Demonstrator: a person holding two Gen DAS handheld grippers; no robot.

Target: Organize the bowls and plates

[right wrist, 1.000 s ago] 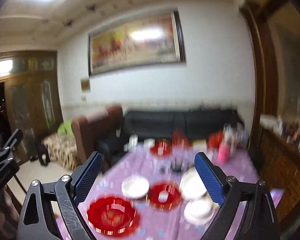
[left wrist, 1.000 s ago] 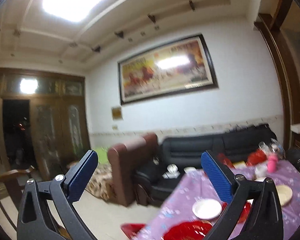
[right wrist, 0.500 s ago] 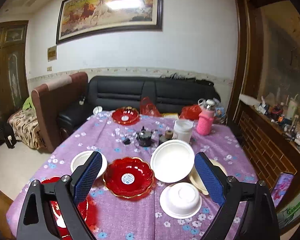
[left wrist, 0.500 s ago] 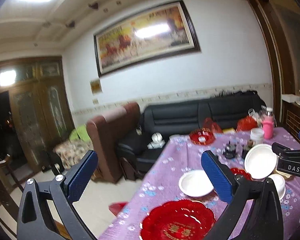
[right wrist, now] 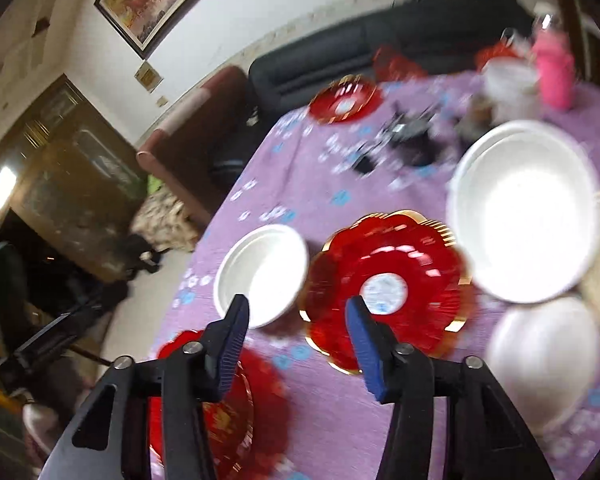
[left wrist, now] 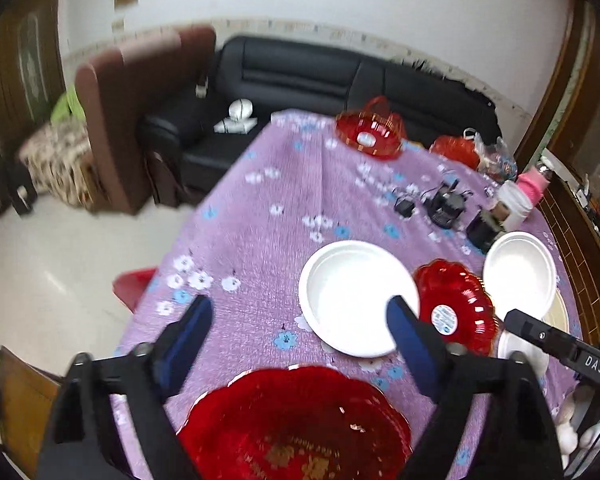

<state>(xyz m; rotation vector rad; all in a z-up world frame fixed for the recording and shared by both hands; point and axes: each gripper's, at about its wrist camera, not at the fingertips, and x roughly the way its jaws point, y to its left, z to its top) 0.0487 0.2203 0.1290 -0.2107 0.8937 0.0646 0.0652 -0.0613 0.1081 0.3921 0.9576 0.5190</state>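
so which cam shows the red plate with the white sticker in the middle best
The right wrist view: the red plate sits nearly central, whole scalloped gold rim visible, only slightly blurred. The left wrist view shows it smaller, off to the right, partly behind that gripper's finger.

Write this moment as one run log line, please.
left gripper: closing, empty | right gripper: closing, empty | between them: white round bowl, untouched

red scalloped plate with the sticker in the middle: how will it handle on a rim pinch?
The red scalloped plate looks like thin glossy plastic, so probably light, slightly flexible at the rim. The shine suggests it could slip between the pads. It lies flat on the purple tablecloth, so a push would likely slide it, not tip it.
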